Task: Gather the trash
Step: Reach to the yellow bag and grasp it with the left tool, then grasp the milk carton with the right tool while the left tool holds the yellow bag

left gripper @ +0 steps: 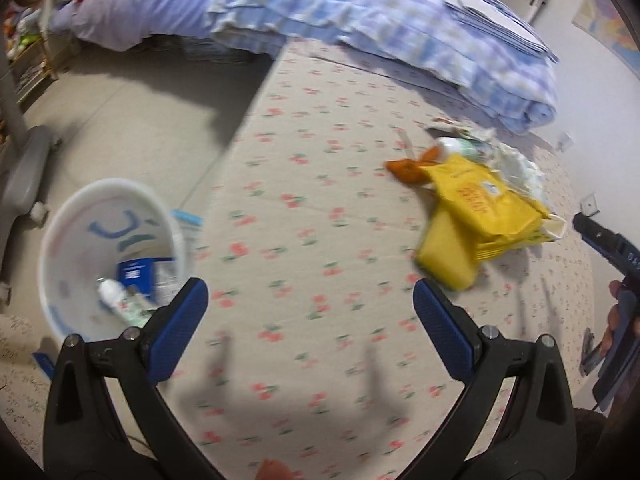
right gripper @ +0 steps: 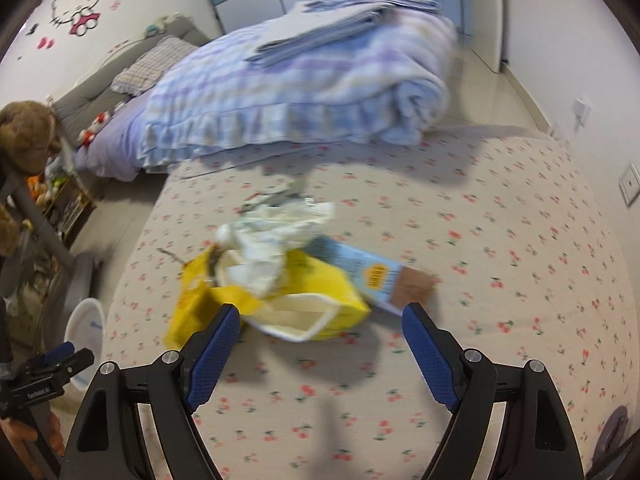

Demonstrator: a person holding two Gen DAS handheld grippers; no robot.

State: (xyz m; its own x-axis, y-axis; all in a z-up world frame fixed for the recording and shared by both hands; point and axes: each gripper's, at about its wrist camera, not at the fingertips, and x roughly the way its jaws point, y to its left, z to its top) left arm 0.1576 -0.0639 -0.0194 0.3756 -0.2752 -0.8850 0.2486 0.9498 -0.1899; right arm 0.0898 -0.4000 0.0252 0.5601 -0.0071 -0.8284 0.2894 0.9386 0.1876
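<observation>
A pile of trash lies on the cherry-print mattress (left gripper: 320,184): a yellow bag (left gripper: 476,208), an orange wrapper (left gripper: 408,170), a white-green bottle (left gripper: 460,148) and crumpled white paper (left gripper: 516,164). In the right wrist view the yellow bag (right gripper: 320,292) holds white paper (right gripper: 276,236), with a blue carton (right gripper: 372,272) behind it. A white bin (left gripper: 108,252) on the floor holds a blue box and a small bottle. My left gripper (left gripper: 310,300) is open and empty above the mattress, right of the bin. My right gripper (right gripper: 320,328) is open and empty just before the yellow bag.
A folded blue checked quilt (left gripper: 360,8) lies at the mattress's far end, also in the right wrist view (right gripper: 288,80). A grey chair base (left gripper: 28,176) stands on the floor by the bin (right gripper: 86,328). A toy shelf (right gripper: 52,188) stands to the left.
</observation>
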